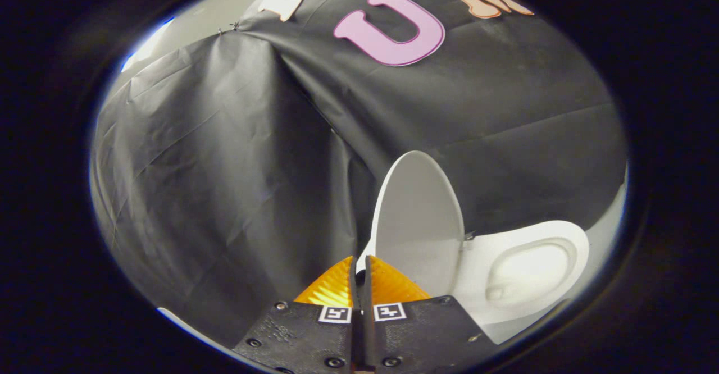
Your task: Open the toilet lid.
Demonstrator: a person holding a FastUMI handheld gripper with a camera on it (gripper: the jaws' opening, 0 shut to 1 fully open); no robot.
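White plastic lid (pixel 418 222) is already up, standing close to vertical with its pale inner face showing, rounded top edge against the black cloth wall (pixel 224 166) behind it. The whole view is rolled sideways, so the toilet looks tipped over: the seat (pixel 578 245) and the bowl (pixel 528 276) opening sit off to the side of the lid, joined to it at the hinge (pixel 467 238).

The gripper (pixel 360 267) has its 2 orange ribbed fingers (pixel 331 287) pressed together, just a thin dark slit between them, nothing held as far as I can see. So the jaws are closed and empty. The tips sit right at the lower edge of the lid, where its rim curves down. Can't really tell if they're touching it or just in front of it, the fisheye squashes everything there.

Below the fingers you get the black gripper body (pixel 303 334) with its 2 small square markers (pixel 335 314) and a few screws. A bit of lighter wall (pixel 224 12) peeks out past the cloth's top edge.
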